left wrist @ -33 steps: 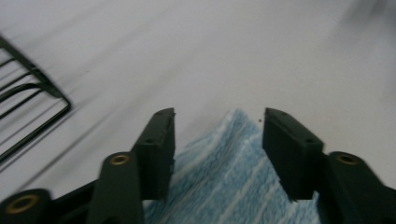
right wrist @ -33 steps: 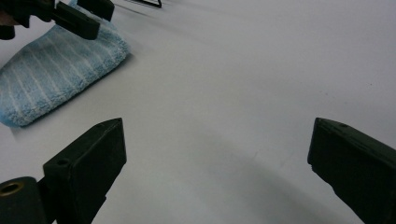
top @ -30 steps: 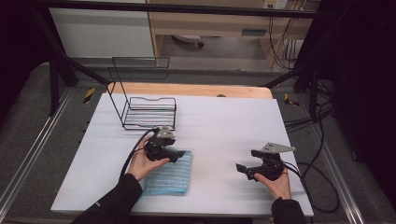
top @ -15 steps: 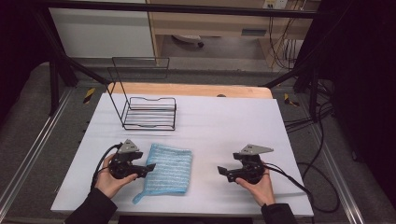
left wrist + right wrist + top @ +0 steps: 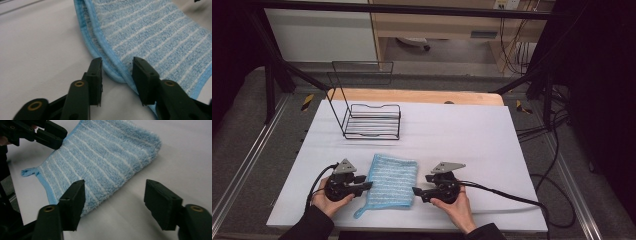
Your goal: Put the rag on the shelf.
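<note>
Flanking the folded blue cloth (image 5: pixel 391 180) on the white table (image 5: pixel 472 135), both grippers aimed inward: left gripper (image 5: pixel 117 72) partly open astride its hem, right gripper (image 5: pixel 113 200) wide open, empty (probably readying another fold).

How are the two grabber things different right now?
The left gripper has its fingers fairly close together around the blue cloth's folded edge; the right gripper has its fingers spread much wider, beside the cloth's opposite edge. Both are black, open, hand-held and point toward the cloth.
</note>
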The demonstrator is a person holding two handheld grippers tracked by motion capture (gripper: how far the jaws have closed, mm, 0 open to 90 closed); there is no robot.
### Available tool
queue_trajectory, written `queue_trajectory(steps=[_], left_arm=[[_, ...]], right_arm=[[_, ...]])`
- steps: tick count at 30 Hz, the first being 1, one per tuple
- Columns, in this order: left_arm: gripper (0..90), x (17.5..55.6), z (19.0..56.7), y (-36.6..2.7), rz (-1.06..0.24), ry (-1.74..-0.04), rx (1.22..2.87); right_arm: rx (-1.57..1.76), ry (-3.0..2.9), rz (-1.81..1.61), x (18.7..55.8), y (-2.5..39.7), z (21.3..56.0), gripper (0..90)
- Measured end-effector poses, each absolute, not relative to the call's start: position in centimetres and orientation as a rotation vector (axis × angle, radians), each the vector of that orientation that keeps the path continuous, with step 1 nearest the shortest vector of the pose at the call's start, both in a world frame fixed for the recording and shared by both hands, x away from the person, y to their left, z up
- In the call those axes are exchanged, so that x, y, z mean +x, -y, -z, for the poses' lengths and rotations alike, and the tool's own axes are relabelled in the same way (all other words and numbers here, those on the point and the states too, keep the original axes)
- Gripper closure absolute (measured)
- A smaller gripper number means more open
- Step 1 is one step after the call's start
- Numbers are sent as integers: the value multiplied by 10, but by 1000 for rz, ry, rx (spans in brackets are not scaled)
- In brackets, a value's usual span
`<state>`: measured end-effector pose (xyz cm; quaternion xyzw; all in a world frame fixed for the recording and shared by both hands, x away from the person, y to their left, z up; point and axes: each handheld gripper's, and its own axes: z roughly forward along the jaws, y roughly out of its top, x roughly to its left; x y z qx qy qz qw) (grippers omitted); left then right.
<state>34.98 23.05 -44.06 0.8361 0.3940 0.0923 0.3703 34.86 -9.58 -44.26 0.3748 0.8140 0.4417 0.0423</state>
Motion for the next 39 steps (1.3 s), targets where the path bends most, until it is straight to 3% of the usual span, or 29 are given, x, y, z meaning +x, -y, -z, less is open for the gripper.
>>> queue_trajectory(steps=[8, 13, 14, 20, 34, 39], left_arm=[[715, 351, 443, -229, -197, -1047, 2127], [776, 351, 442, -229, -178, -1064, 2121], [798, 351, 442, -228, -176, -1065, 2121], [847, 350, 440, -229, -164, -1070, 2107], [872, 339, 438, -212, -55, -1001, 2075], [838, 336, 438, -204, -125, -966, 2104]], right_arm=[[1211, -2500, -1322, 345, 75, 458, 515], [1244, -2482, -1340, 341, 68, 460, 672], [1262, -2484, -1345, 341, 68, 461, 736], [1287, -2497, -1345, 343, 70, 457, 871], [1315, -2504, -1309, 345, 97, 439, 884], [1307, -2526, -1250, 346, 103, 445, 863]])
